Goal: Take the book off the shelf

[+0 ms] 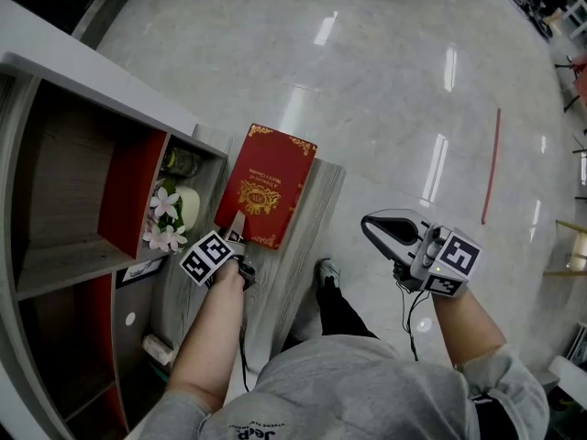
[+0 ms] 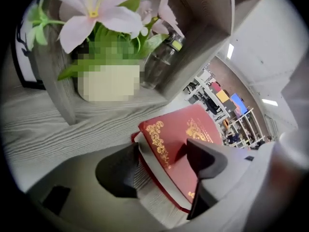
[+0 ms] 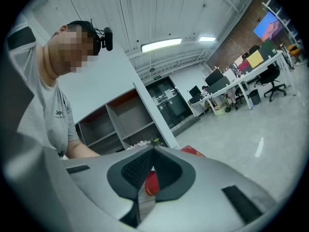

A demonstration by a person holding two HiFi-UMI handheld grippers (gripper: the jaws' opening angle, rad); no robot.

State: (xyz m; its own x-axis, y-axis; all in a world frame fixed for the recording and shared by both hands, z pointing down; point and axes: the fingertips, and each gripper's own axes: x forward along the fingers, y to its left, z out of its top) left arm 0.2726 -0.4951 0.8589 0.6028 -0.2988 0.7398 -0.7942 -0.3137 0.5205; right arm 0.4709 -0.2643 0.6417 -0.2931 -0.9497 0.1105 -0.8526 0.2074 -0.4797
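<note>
A red book (image 1: 268, 183) with gold ornament lies flat on the grey wood top (image 1: 316, 211) of the low shelf unit. My left gripper (image 1: 237, 224) reaches its near corner. In the left gripper view the book (image 2: 193, 127) sits between the jaws of the left gripper (image 2: 161, 152). One pad lies by the page edge, the other stands just off the cover, so this gripper is open. My right gripper (image 1: 371, 228) hangs over the floor to the right, shut and empty; in its own view the right gripper (image 3: 153, 151) has its pads meeting at the tips.
A white pot of pale pink flowers (image 1: 167, 218) and a glass bottle (image 1: 181, 161) stand in the cubby left of the book, beside a red panel (image 1: 133, 191). The flowers (image 2: 96, 13) loom close above the left jaws. Shiny floor (image 1: 394, 90) lies beyond the shelf.
</note>
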